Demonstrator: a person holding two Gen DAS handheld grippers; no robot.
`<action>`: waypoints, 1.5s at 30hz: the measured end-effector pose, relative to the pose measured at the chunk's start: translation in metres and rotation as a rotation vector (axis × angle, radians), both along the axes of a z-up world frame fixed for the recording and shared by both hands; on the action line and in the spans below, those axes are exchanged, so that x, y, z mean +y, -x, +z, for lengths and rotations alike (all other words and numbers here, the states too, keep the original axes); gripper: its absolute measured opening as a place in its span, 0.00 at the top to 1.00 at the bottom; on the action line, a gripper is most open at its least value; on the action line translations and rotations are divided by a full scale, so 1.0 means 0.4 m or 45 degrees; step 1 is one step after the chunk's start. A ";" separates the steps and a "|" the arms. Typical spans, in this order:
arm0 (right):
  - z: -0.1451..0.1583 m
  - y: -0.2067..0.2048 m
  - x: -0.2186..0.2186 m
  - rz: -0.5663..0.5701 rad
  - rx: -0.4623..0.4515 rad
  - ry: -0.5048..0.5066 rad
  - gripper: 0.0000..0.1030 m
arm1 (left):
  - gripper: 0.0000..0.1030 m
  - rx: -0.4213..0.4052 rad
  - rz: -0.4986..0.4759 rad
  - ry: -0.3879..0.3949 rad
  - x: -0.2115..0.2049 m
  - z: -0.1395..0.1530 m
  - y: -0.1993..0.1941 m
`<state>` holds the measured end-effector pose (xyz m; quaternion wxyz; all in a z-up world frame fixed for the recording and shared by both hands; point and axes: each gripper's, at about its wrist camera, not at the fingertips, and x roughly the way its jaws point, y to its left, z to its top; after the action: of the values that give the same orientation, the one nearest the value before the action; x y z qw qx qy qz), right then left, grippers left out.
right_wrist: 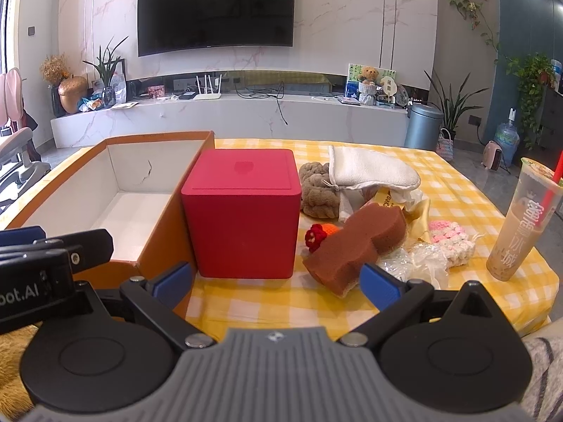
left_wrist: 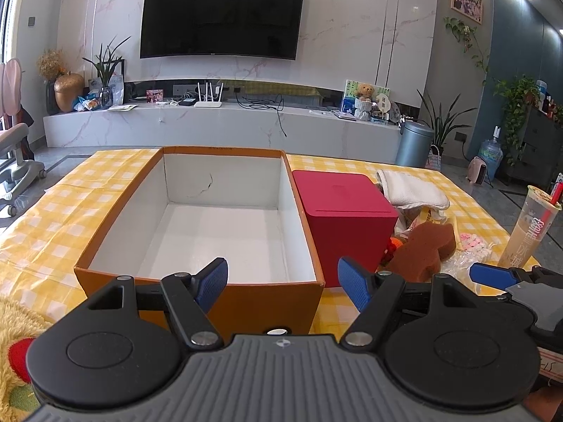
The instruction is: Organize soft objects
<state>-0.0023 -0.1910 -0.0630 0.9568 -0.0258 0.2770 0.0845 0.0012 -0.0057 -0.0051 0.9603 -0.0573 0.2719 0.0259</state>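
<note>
An orange cardboard box (left_wrist: 302, 211), white inside and holding nothing, stands on the yellow checked tablecloth (right_wrist: 457, 190). My left gripper (left_wrist: 283, 283) hovers open over its near wall, nothing between the blue pads. To the right of the red lidded box (right_wrist: 242, 211) lies a heap of soft things: a brown sponge (right_wrist: 355, 242), a brown fluffy cloth (right_wrist: 316, 190), a white mitt (right_wrist: 373, 168), a pink and white knitted piece (right_wrist: 454, 239) and a small red and orange crochet piece (right_wrist: 316, 235). My right gripper (right_wrist: 278, 283) stands open just short of the sponge.
A cup of milk tea with a red straw (right_wrist: 520, 218) stands near the table's right edge. Crinkled clear plastic (right_wrist: 415, 260) lies by the sponge. A yellow plush (left_wrist: 17, 344) sits at the near left. Beyond the table are a TV wall and a low cabinet.
</note>
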 end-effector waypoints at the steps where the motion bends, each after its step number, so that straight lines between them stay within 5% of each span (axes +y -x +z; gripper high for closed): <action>1: -0.001 0.000 -0.001 -0.003 0.001 0.002 0.04 | 0.18 0.000 -0.002 -0.002 0.000 0.001 0.000; 45: -0.010 -0.003 0.006 -0.005 0.028 0.029 0.04 | 0.19 0.006 0.028 -0.036 -0.008 -0.005 0.003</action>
<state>-0.0010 -0.1885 -0.0669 0.9535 -0.0354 0.2885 0.0799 0.0000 -0.0090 -0.0070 0.9600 -0.0468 0.2730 0.0405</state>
